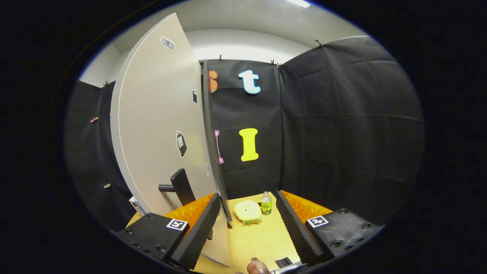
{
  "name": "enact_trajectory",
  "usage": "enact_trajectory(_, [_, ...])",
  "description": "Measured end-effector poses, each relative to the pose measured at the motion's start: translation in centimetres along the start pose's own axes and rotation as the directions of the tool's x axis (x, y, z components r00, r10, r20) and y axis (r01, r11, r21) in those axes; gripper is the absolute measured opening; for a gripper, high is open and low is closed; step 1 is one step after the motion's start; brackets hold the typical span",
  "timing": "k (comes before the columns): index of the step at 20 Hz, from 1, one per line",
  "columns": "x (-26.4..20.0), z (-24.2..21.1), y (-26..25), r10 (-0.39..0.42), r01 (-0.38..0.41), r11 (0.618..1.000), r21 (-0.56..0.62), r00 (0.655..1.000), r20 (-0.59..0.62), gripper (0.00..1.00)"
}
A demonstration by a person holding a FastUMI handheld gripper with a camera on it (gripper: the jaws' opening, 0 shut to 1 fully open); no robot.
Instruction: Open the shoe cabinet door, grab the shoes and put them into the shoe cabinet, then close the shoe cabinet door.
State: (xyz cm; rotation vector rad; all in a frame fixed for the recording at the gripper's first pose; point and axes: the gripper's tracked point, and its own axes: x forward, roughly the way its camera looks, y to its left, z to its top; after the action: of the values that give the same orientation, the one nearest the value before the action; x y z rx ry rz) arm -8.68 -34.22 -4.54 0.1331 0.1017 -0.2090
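The shoe cabinet door (159,125) is showing a smooth, matt pale-grey face with a dark, matt edge strip, and its handle (179,186) is looking like matt black plastic or metal. Just beside the door's lower edge, the gripper (249,228) is standing with its fingers apart, touching nothing; their pads (198,232) are looking like ribbed black foam, backed by glossy orange plastic and matt black housings. Beyond the door's edge, the table (258,243) is showing smooth, light wood, a fuzzy yellow plush slipper (247,211) is lying on it, and a clear glossy plastic bottle (266,203) is standing just beside that. The wall (342,125) behind the door is looking like matt black cloth.
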Motion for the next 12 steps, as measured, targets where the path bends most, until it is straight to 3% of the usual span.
enact_trajectory(12, [0.4, -2.3, 13.7, 0.161, -0.161, 0.987, -0.009, 0.986, -0.030, 0.98])
